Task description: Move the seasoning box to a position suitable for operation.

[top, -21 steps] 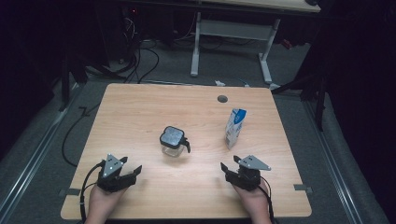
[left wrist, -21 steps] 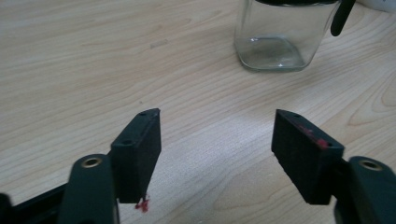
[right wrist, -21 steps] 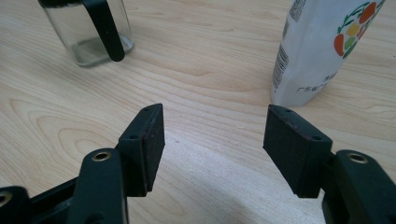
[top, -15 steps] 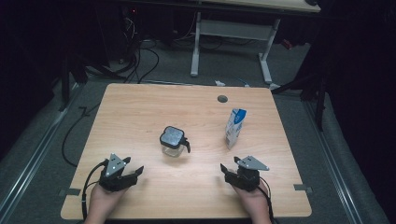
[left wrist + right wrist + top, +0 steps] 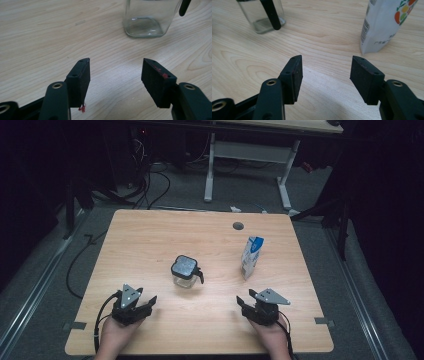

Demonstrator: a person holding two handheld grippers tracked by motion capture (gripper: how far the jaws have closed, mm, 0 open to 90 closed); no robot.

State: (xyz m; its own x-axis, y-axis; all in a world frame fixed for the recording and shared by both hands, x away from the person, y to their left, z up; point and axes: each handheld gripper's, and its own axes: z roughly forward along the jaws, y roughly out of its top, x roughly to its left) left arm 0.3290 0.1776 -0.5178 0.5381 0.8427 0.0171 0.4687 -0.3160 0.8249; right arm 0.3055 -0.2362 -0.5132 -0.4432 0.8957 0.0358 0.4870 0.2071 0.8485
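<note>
- The high view shows the glass jar (image 5: 186,271) with its dark lid mid-table and the carton (image 5: 251,256) upright to its right.
- The left gripper view shows the jar's clear, empty base ahead of the left gripper (image 5: 116,71), apart from its wide-open, empty jaws.
- The right gripper (image 5: 325,70), also open and empty, faces between jar and carton, near neither.

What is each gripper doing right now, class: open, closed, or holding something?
Left gripper: open, holding nothing, short of the glass jar.
Right gripper: open, holding nothing, short of the carton.
</note>
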